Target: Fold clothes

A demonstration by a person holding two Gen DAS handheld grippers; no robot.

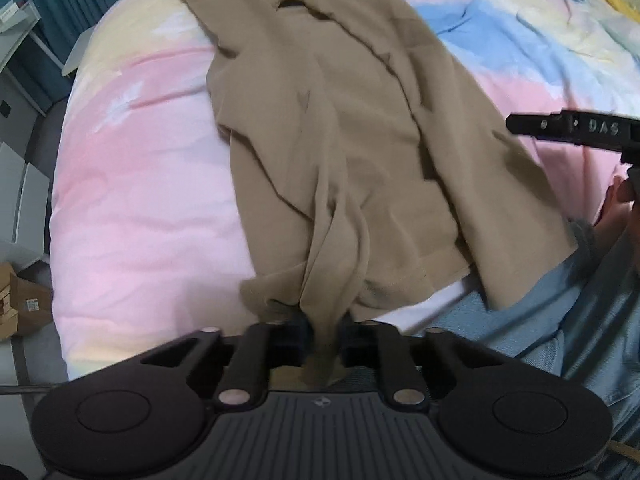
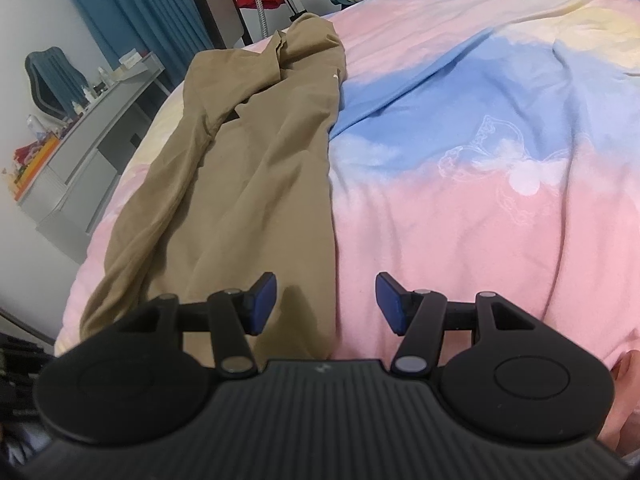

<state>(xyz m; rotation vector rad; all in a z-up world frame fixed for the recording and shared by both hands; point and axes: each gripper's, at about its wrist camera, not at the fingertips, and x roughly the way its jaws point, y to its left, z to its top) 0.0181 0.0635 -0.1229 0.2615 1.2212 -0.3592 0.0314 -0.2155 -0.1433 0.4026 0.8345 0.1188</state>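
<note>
One garment mattered: the tan trousers point(image 1: 328, 128) lay stretched across the pastel duvet point(image 1: 132, 184), their long axis running straight away from my left gripper point(image 1: 322, 334) toward the far side of the bed. Seen along my left fingers, the cloth fanned out ahead and to either side, with the nearest end gathered into a narrow bunch that ran down between my left jaws. Those jaws stood nearly closed, pinching that bunch of tan fabric, and I pointed steeply down at it.

My right gripper point(image 2: 326, 304) hung with its jaws wide apart and nothing between the blue pads point(image 2: 264, 304). From there the trousers point(image 2: 256, 168) lay ahead and to the left, their right-hand edge running under the gap between the pads, so the left pad sat over cloth and the right pad over bare pink duvet point(image 2: 460, 240). In the left view my right fingertip point(image 1: 568, 128) showed off to the right, above the trousers' right edge and apart from my left jaws.

I judged the left hand the nearer, already on the near end, and the fold would turn on carrying that end along the long axis toward the far end. The right jaws would need a near-edge grip first.
</note>
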